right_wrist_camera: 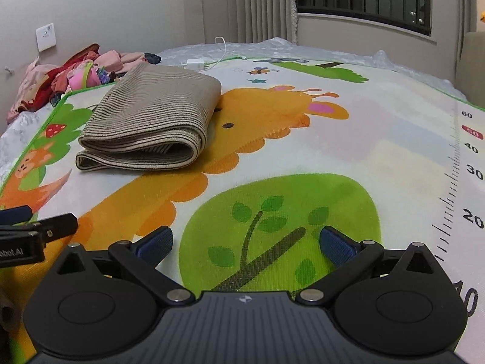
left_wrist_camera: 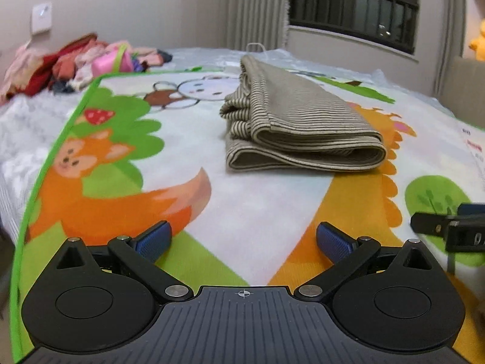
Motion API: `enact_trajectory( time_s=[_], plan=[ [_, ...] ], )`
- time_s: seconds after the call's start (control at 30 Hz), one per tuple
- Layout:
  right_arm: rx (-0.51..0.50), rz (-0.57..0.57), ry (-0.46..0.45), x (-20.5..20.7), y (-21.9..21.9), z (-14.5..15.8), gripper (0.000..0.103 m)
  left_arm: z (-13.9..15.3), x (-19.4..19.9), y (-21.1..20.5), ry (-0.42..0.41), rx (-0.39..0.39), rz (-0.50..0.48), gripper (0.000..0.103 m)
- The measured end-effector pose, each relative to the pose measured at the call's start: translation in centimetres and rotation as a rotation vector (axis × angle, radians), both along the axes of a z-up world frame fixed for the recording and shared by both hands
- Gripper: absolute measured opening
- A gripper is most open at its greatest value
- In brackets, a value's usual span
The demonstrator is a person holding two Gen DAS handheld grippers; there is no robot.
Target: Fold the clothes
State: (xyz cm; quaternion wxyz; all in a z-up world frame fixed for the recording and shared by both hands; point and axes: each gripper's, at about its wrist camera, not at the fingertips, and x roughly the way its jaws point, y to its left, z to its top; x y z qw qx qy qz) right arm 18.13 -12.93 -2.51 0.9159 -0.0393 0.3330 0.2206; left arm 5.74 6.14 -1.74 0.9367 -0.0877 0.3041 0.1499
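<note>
Striped garment (left_wrist_camera: pixel 298 121) folded on mat (left_wrist_camera: pixel 257 206) — fold looks done. L gripper (left_wrist_camera: pixel 244 241), R gripper (right_wrist_camera: pixel 245 241) both spread, empty. Next prob. grab from clothes pile (left_wrist_camera: pixel 75 63).

A cartoon play mat (right_wrist_camera: pixel 272 157) with a fox and tree covers the bed. A white charger (right_wrist_camera: pixel 195 64) with its cable lies at upper centre. A barred window (left_wrist_camera: pixel 354 3) fills the upper right.

Walls: plain beige (left_wrist_camera: pixel 121 6)
Window: dark, barred (left_wrist_camera: pixel 354 9)
Curtain: pale, pleated (left_wrist_camera: pixel 254 9)
Bed: cartoon mat (right_wrist_camera: pixel 303 151) on top
</note>
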Motion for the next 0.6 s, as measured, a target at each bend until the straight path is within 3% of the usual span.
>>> enact_trajectory(
  time_s=[0.6],
  plan=[
    [0.009,-0.01,-0.006,-0.07,-0.35,0.0,0.103,-0.71,-0.05,-0.8,-0.04,0.034,0.009,0.103]
  ],
)
